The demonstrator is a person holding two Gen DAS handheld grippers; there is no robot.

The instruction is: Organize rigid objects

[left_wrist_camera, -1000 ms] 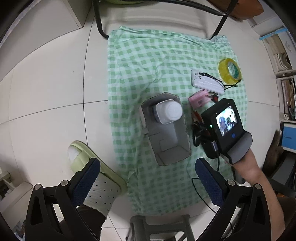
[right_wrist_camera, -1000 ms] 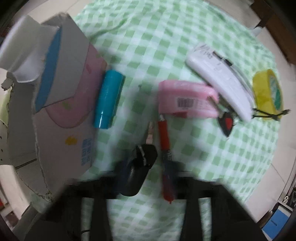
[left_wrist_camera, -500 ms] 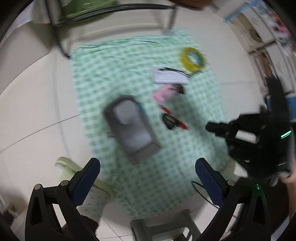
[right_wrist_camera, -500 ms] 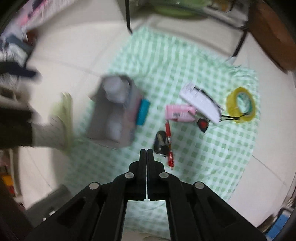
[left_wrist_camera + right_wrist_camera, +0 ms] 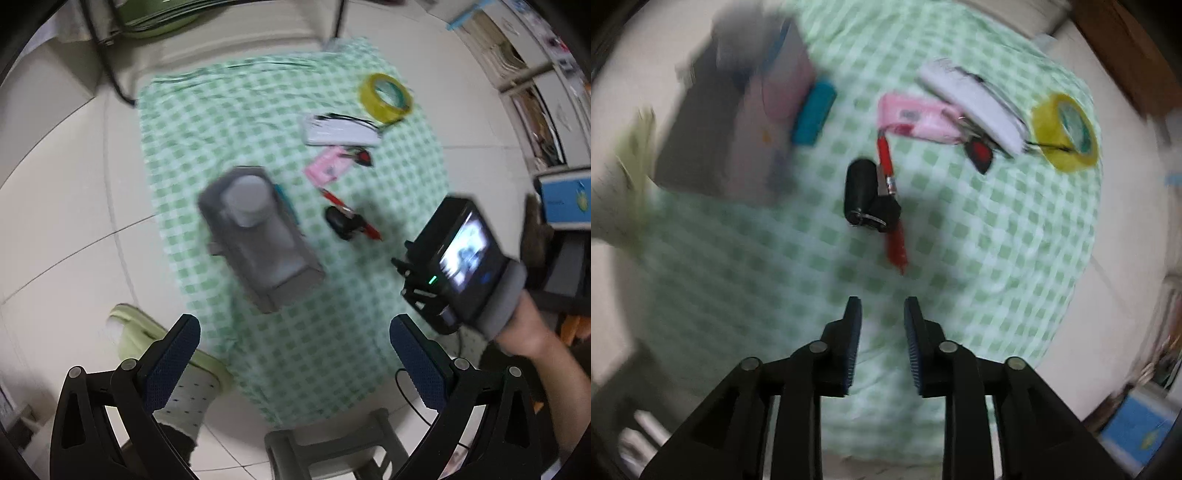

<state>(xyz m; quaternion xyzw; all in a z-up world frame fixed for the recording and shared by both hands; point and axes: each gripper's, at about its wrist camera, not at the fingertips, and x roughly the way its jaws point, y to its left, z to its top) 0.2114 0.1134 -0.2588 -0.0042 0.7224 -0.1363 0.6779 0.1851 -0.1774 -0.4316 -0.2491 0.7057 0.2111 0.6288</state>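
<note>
Left gripper: spread wide, empty, high above checked cloth.
Right gripper: narrow gap, clamping nothing, above cloth.
Black object: on cloth ahead, touching red pen.
Grey box: left on cloth.

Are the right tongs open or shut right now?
Open: the right tongs show a clear gap between the pads, holding nothing, above the cloth.
</note>
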